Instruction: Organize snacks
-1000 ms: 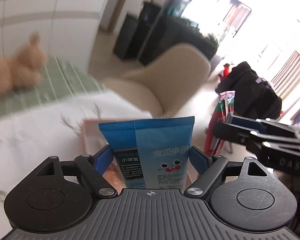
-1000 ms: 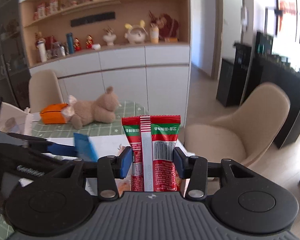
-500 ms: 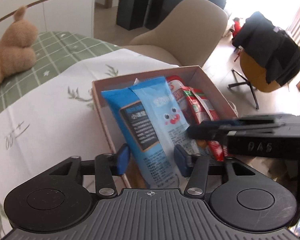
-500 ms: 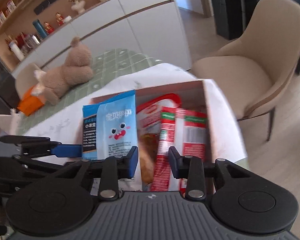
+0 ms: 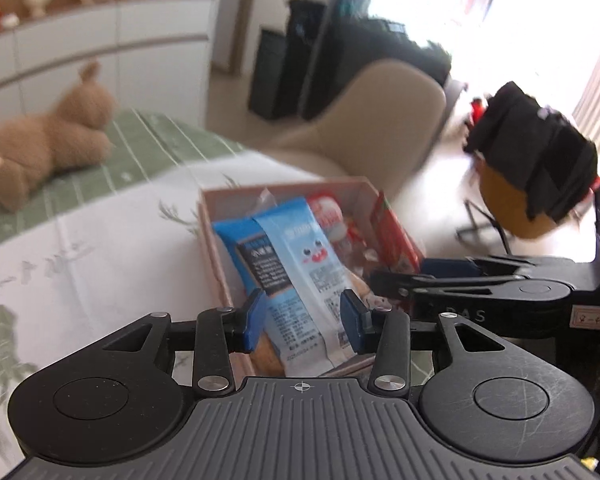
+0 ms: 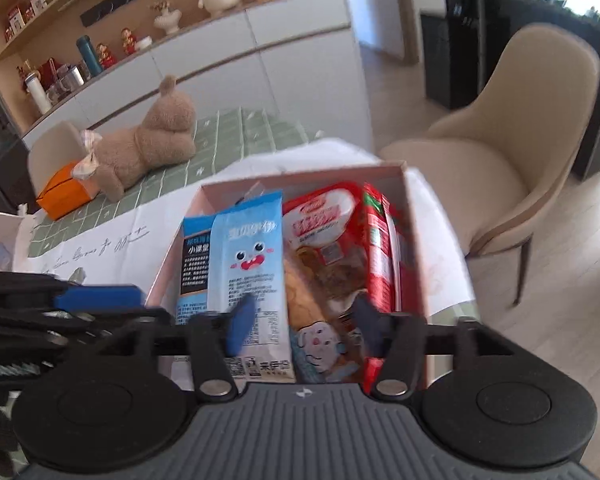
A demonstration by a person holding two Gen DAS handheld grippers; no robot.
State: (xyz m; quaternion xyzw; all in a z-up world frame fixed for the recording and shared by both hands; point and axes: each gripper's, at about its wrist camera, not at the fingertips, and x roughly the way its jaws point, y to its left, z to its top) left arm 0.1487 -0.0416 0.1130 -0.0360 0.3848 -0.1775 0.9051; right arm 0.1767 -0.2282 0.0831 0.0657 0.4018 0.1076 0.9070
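Note:
A pink cardboard box [image 6: 300, 174] on the white tablecloth holds several snacks. A blue packet [image 6: 248, 248] with a cartoon face lies along its left side. A red and green packet [image 6: 380, 248] stands against its right wall. My right gripper [image 6: 303, 324] hovers over the box's near end, its jaws opening, nothing between the pads. My left gripper [image 5: 304, 320] is just back from the box [image 5: 208, 216], jaws closing. The blue packet [image 5: 300, 256] shows beyond its pads, not gripped. The right wrist view has the left gripper [image 6: 100, 298] left of the box.
A brown teddy bear [image 6: 152, 148] and an orange tissue box [image 6: 64, 192] lie on the green checked cloth behind the box. A beige chair [image 6: 500, 160] stands past the table's right edge. In the box also lie a red and white bag [image 6: 320, 212] and a bread packet [image 6: 320, 300].
Both grippers came down over the box and let go: the blue packet and the red packet now lie inside it. The right jaws have spread, and the left gripper has drawn back.

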